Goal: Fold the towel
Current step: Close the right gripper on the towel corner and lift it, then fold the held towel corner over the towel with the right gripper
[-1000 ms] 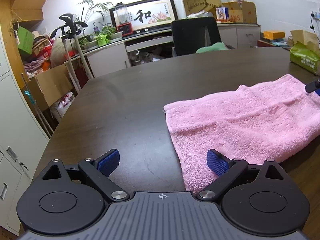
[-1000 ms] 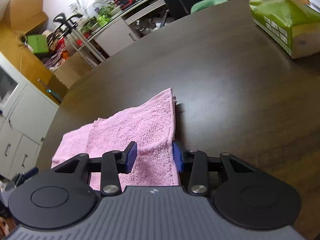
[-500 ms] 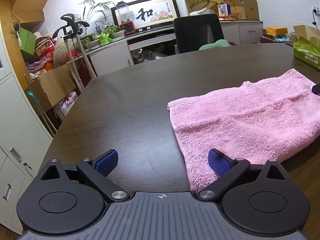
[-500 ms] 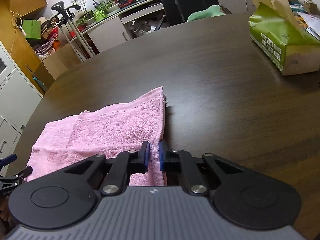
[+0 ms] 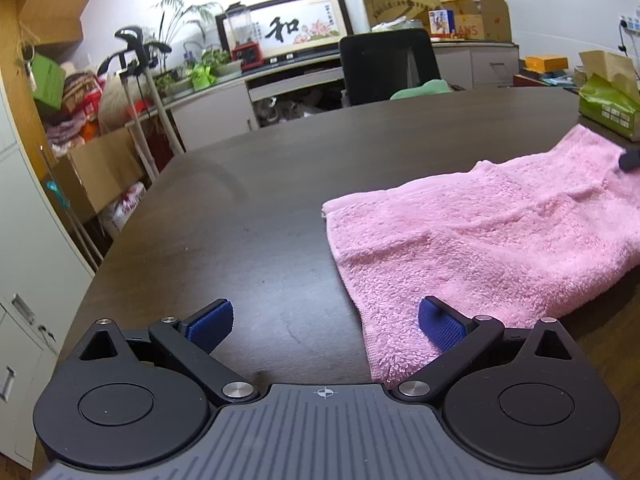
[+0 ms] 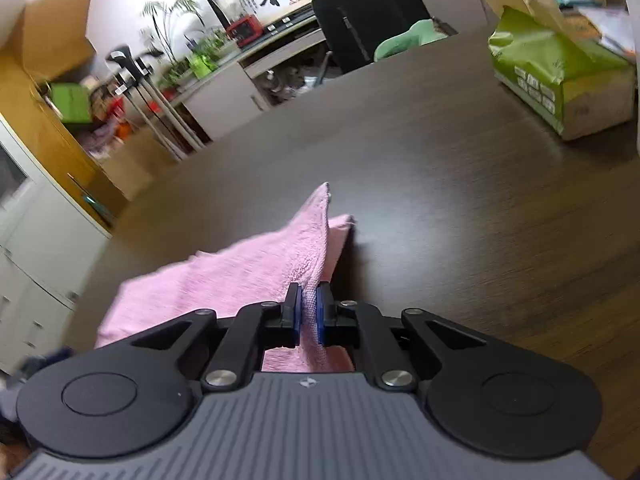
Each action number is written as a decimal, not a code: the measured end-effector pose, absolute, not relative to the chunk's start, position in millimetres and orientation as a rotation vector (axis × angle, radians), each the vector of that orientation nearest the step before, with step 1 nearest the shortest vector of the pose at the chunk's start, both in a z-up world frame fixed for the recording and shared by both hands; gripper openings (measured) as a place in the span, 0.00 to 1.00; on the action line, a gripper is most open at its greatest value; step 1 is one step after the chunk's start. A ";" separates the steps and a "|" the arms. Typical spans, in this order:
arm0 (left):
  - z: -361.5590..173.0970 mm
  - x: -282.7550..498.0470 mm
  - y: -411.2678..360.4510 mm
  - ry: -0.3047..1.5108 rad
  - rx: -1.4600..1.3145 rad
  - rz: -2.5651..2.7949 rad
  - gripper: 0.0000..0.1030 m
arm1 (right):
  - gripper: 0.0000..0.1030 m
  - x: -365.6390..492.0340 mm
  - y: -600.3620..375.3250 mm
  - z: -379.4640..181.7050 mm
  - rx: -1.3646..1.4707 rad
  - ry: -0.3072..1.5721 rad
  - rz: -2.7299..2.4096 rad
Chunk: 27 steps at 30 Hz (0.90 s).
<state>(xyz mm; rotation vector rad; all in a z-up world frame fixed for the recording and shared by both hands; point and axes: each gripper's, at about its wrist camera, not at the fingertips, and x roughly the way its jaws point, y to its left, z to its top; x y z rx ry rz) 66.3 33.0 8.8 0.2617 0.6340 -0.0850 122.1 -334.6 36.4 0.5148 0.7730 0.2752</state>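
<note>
A pink towel (image 5: 480, 236) lies on the dark wooden table (image 5: 260, 208), to the right in the left wrist view. My left gripper (image 5: 326, 326) is open, straddling the towel's near left corner, its right pad resting over the cloth and its left pad over bare table. In the right wrist view my right gripper (image 6: 308, 316) is shut on the pink towel (image 6: 256, 276), pinching its right edge and raising it off the table (image 6: 440, 200); the lifted layer stands above a lower layer. A dark tip of the right gripper (image 5: 630, 160) shows at the towel's far right.
A green tissue pack (image 6: 560, 76) sits on the table to the right, also visible as the tissue pack (image 5: 608, 108) in the left view. A black office chair (image 5: 386, 66) stands at the table's far side. Cabinets and boxes (image 5: 100, 176) line the left.
My right gripper went from open to shut on the towel's right edge and has lifted it. The left gripper stayed open at the towel's near left corner, shifting only slightly.
</note>
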 end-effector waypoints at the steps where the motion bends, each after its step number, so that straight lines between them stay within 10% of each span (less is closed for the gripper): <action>1: 8.2 64.9 31.3 0.628 0.263 -0.090 0.98 | 0.07 121.9 -335.1 39.0 0.527 0.768 0.282; 27: 7.7 73.9 48.0 0.666 0.221 -0.194 1.00 | 0.07 153.4 -169.0 92.9 0.473 0.842 0.585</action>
